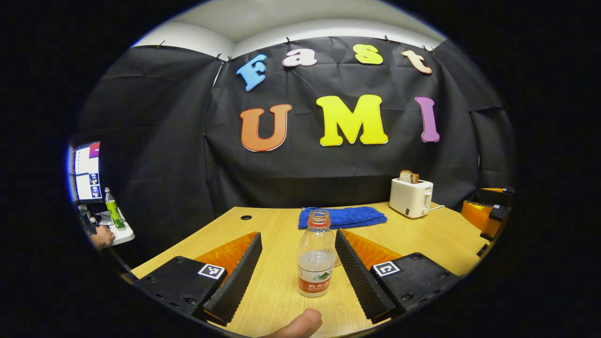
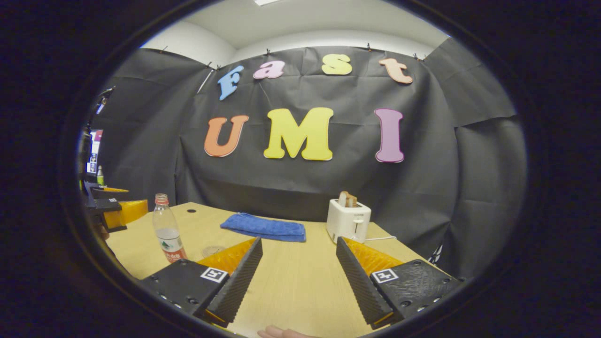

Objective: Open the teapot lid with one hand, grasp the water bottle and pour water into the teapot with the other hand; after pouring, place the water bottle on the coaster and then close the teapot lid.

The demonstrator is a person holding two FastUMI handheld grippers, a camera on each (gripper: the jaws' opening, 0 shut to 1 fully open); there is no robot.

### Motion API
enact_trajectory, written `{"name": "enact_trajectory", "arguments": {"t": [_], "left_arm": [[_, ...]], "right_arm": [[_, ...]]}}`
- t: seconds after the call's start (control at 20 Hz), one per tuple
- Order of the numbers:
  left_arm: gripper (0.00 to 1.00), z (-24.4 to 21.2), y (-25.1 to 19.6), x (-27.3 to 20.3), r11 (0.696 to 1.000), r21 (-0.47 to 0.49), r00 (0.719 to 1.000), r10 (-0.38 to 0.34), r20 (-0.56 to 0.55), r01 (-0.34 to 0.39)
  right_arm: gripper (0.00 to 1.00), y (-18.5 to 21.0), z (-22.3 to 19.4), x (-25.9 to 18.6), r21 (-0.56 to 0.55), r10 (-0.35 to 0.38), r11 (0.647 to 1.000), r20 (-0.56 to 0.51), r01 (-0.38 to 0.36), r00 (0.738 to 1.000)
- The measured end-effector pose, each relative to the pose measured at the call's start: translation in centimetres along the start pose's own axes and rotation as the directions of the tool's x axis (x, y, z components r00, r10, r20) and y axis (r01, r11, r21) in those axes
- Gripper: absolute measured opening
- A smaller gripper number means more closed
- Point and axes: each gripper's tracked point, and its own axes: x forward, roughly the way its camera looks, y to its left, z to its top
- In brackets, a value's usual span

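Left gripper view: left tool [image 1: 295, 277] is spread wide, fingers not touching anything, with the water bottle [image 1: 316, 256] standing upright on the worktop [image 1: 422, 234] between the two fingers, clear of both. Bottle has no cap, is about a third full, label at the bottom. A fingertip [image 1: 300, 325] pokes in at the bottom edge. Behind the bottle lies a folded blue cloth [image 1: 345, 217]; right of that, a white toaster [image 1: 411, 197] with bread in the slot. The other tool [image 1: 488, 213] sits at the far right edge of the worktop. Far left, a monitor [image 1: 88, 171] and a green bottle [image 1: 112, 209] on a side desk, a hand [image 1: 101, 236] beside them. Right gripper view: right tool [image 2: 296, 277] is also released and wide apart, holding nothing, bare worktop [image 2: 296, 281] between its fingers. Water bottle [image 2: 168, 234] stands off to the left, well apart from this tool. A small round coaster [image 2: 213, 250] lies flat just beside the bottle. Blue cloth [image 2: 264, 227] and toaster [image 2: 348, 219] sit toward the back; the left tool [image 2: 112, 206] shows at the left edge.
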Motion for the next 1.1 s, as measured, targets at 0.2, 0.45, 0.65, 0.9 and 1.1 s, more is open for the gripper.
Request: {"name": "enact_trajectory", "arguments": {"t": [0.2,0.45,0.65,0.9,1.1], "left_arm": [[0.98,0.2,0.9,0.1,1.000,-0.017,1.000,0.006,0.003,-0.006],[0.98,0.2,1.7,0.2,1.000,0.004,1.000,0.013,0.006,-0.013],[0.98,0.0,2.7,0.6,0.999,0.039,1.000,0.018,0.006,-0.018],[0.98,-0.4,4.2,0.8,0.999,0.029,1.000,0.023,-0.005,-0.022],[0.98,-0.6,4.5,0.9,0.999,0.032,1.000,0.022,-0.015,-0.021]], "right_arm": [[0.95,3.9,-2.3,1.8,0.009,0.054,0.998,-0.001,-0.054,0.999],[0.95,8.3,-6.4,4.4,0.026,0.105,0.994,-0.045,-0.104,0.993],[0.98,11.5,-8.7,6.0,0.044,0.149,0.988,-0.095,-0.145,0.984],[0.85,13.6,-9.8,7.5,0.058,0.155,0.987,-0.127,-0.148,0.980],[0.67,14.4,-11.2,8.6,0.064,0.139,0.989,-0.159,-0.130,0.977]]}}
